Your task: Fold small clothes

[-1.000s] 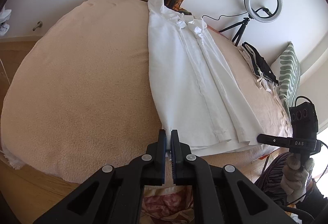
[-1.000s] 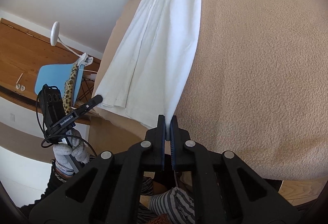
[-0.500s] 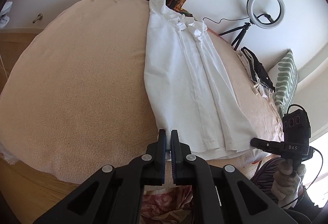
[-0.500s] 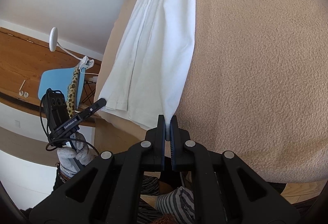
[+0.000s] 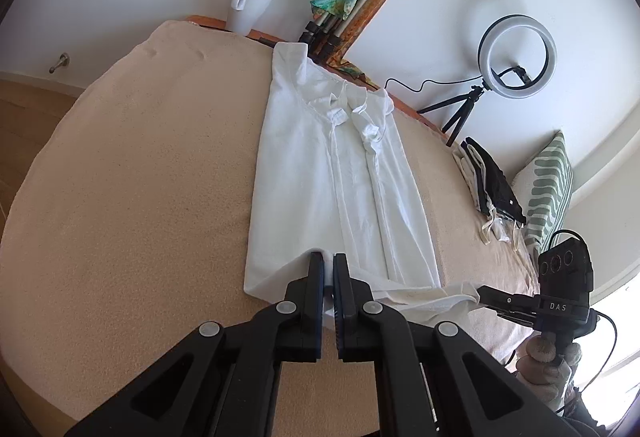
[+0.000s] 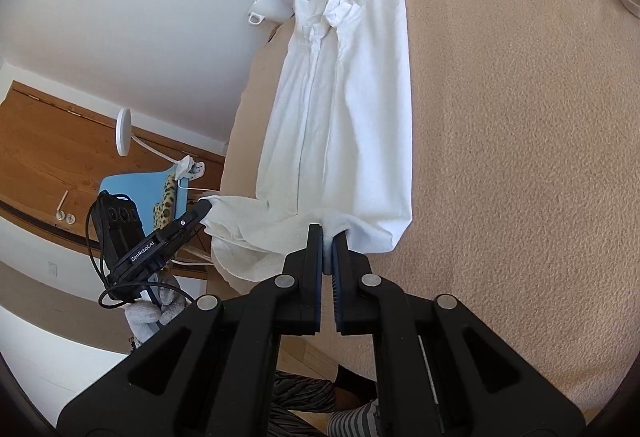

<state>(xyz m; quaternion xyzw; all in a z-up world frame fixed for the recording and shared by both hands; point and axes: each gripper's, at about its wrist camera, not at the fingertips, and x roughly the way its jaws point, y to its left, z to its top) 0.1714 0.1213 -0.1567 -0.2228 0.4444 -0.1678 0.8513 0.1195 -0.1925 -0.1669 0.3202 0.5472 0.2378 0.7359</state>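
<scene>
**Hem corners lifted, lengthwise fold begun**

Grippers first: the left gripper is clamped tight on one hem corner of the white shirt, and the right gripper is pinched the same way on the other corner. A second ago both corners lay flat at the near edge of the beige blanket; now both are raised, and the hem between them sags in a loose, creased band off the cloth. Beyond the hem, the shirt body lies flat, sleeves folded in, collar at the far end near the white mug. Judged from this, the bottom-to-collar fold is under way; the slack hem could wrinkle unless both corners travel evenly.
</scene>
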